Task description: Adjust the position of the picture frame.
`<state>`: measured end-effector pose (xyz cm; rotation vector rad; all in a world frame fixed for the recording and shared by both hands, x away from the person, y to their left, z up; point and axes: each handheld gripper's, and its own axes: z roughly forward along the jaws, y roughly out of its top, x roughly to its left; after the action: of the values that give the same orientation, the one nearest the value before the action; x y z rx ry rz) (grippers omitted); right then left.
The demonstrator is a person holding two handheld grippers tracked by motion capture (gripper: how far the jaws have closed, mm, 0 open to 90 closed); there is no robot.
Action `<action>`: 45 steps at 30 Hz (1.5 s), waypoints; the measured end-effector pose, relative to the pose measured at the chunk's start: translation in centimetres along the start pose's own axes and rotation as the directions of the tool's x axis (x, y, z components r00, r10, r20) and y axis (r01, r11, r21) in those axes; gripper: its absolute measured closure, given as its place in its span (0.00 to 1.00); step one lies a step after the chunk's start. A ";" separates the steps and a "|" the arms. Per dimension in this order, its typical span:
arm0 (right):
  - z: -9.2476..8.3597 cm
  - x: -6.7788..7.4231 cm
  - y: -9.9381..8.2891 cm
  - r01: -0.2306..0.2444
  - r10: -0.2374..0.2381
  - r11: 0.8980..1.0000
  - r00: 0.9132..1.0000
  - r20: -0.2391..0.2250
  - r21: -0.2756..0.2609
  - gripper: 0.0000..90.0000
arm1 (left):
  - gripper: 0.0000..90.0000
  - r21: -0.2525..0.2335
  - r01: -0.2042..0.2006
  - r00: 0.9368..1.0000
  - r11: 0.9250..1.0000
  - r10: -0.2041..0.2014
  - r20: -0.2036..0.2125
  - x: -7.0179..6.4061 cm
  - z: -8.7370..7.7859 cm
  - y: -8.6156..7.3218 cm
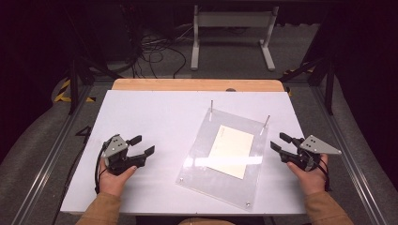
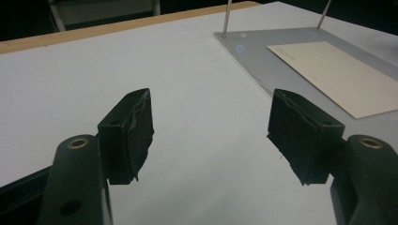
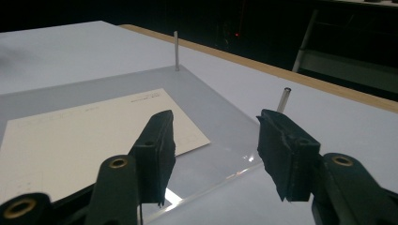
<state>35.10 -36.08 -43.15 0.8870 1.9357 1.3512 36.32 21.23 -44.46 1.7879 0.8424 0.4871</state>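
Note:
A clear acrylic plate (image 1: 199,154) lies tilted on the white table top (image 1: 150,117), right of centre. A cream paper card (image 1: 231,150) rests on it, and two thin upright pins (image 1: 211,107) (image 1: 267,121) stand at its far corners. My left gripper (image 1: 142,145) hovers left of the plate, open and holding nothing. My right gripper (image 1: 280,141) sits at the plate's right edge, also open and holding nothing. In the left gripper view the gripper (image 2: 211,122) faces bare table, with plate (image 2: 263,61) and card (image 2: 338,75) at upper right. The right gripper (image 3: 216,126) looks over the card (image 3: 84,131) and the plate's corner (image 3: 206,108).
A wooden strip (image 1: 197,84) runs along the table's far edge. Beyond it, on the floor, stand a white frame (image 1: 232,33) and loose cables (image 1: 155,51). Metal rails (image 1: 51,154) flank the table on both sides.

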 end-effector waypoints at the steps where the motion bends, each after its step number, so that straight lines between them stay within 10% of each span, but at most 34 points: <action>1: -0.1 0.0 0.1 0.001 -0.001 1.000 1.000 -0.003 -0.007 0.52 | 0.35 0.006 -0.004 1.000 1.000 0.004 0.001 0.0 0.0 0.1; 26: 0.7 -1.4 1.1 -0.075 0.084 0.976 0.996 -0.035 0.204 0.89 | 0.36 0.054 -0.008 1.000 0.998 0.007 0.019 -0.1 0.3 0.5; 45: 5.2 -3.7 1.0 -0.125 0.120 0.919 0.992 0.036 0.374 0.89 | 0.35 0.090 -0.005 1.000 0.996 0.003 0.028 0.0 0.6 0.3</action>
<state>41.54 -35.99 -43.32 1.2120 2.2023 1.0502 36.83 20.76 -44.39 1.8748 0.8528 0.4315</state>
